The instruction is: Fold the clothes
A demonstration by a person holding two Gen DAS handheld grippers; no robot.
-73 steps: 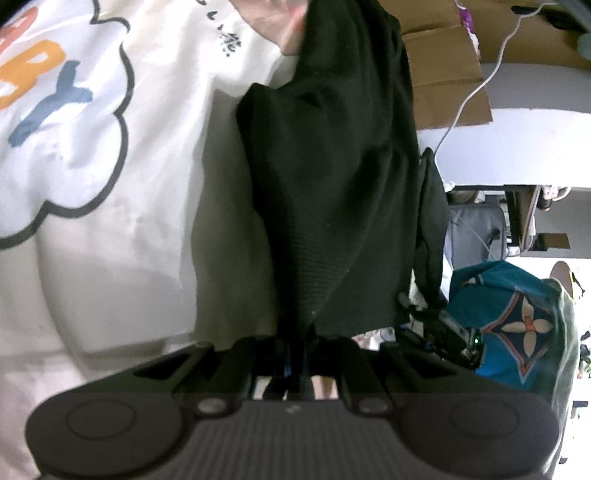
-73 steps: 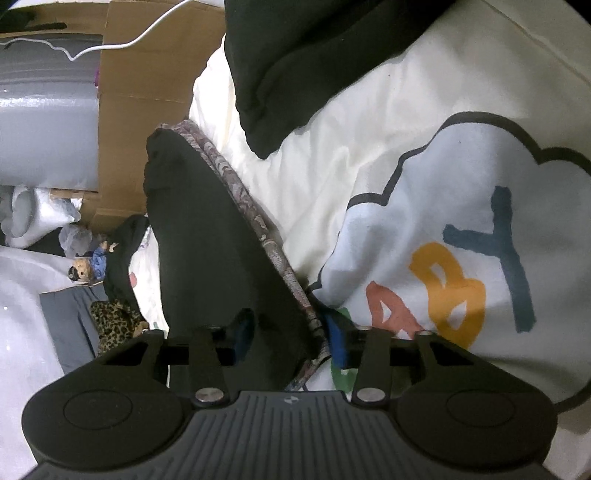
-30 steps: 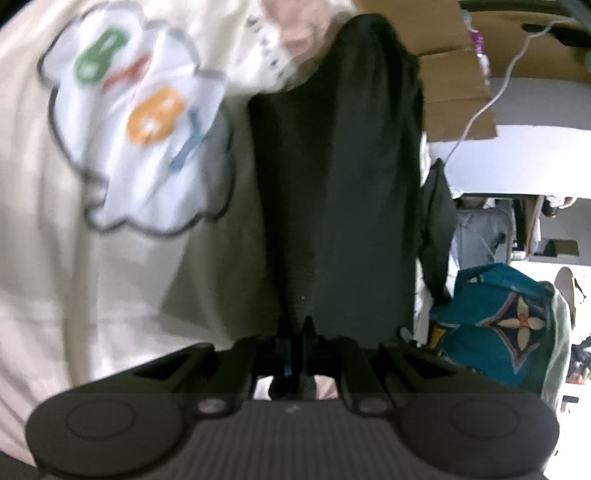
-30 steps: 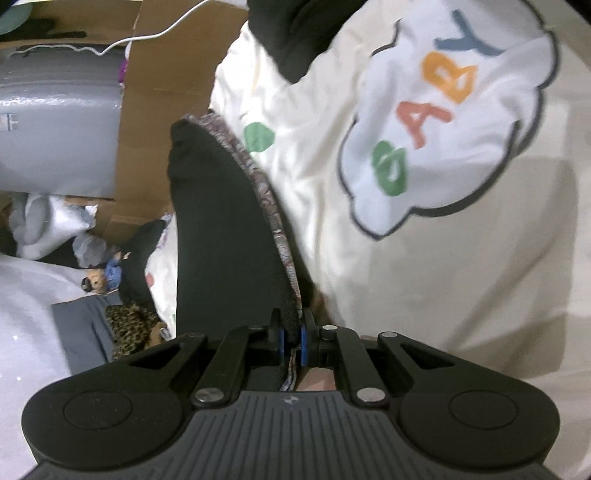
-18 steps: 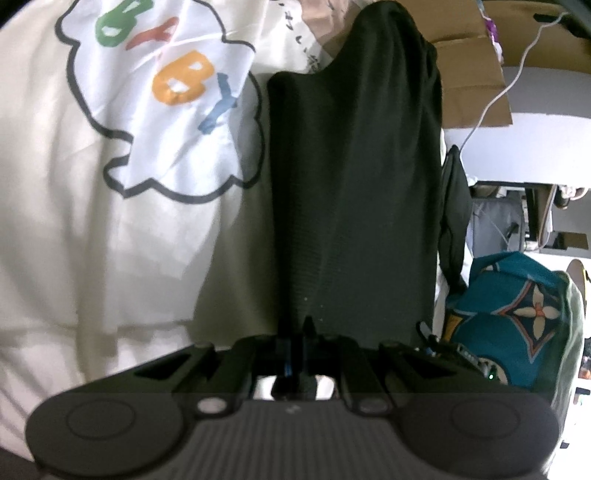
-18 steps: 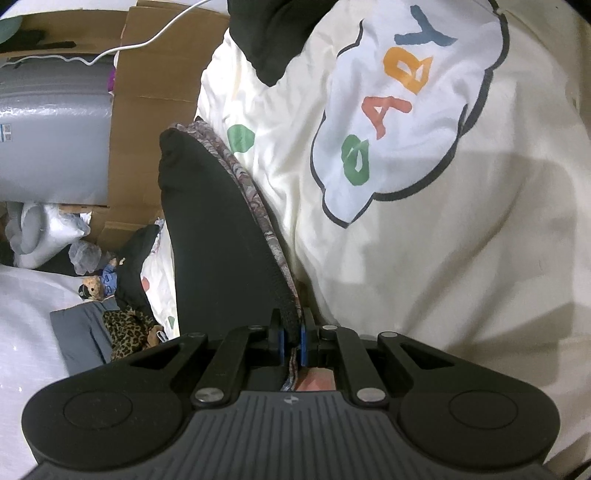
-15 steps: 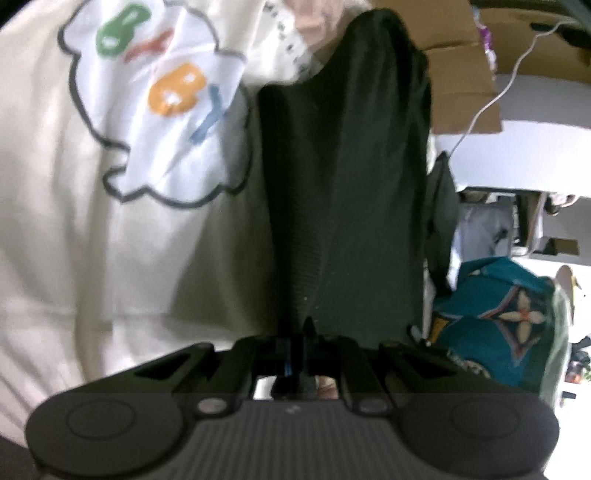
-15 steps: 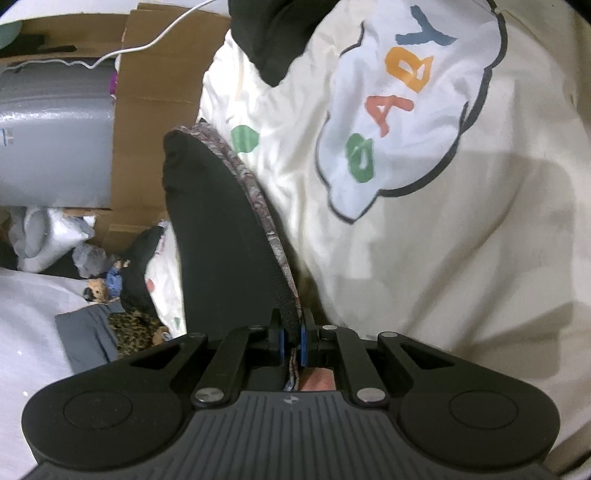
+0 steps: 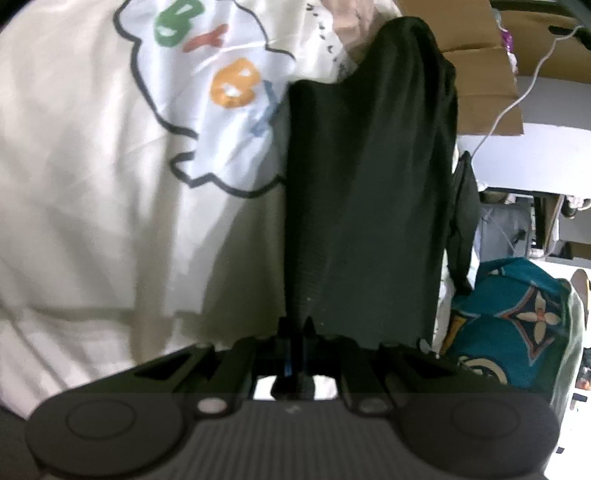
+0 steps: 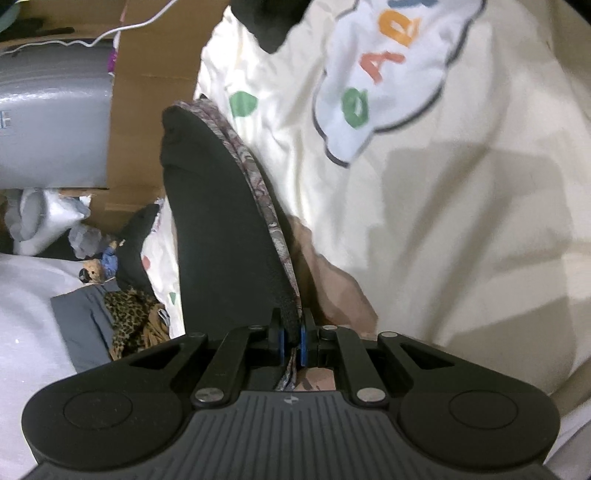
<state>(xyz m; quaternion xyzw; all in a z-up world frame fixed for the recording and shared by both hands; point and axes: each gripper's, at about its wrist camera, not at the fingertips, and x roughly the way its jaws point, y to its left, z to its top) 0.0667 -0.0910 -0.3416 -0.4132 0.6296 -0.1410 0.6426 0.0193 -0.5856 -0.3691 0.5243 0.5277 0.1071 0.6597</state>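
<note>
A black garment (image 9: 369,192) hangs stretched above a cream bedsheet (image 9: 92,206). My left gripper (image 9: 295,326) is shut on its near edge, and the cloth runs straight away from the jaws. In the right wrist view the same black garment (image 10: 221,229) shows a patterned grey-mauve band (image 10: 262,192) along its edge. My right gripper (image 10: 291,332) is shut on that banded edge. The garment is held taut between the two grippers, off the sheet.
The bedsheet carries a white cloud print with coloured letters (image 10: 391,70). Cardboard (image 9: 480,74), a white cable (image 9: 517,96) and a teal patterned bag (image 9: 517,321) lie beyond the bed. A grey case (image 10: 51,118), leopard-print cloth (image 10: 129,314) and another dark garment (image 10: 269,18) also show.
Both grippers have stayed shut on the black garment. The cloud print has slid in both views, so the grippers and garment have shifted over the sheet. The garment stays taut.
</note>
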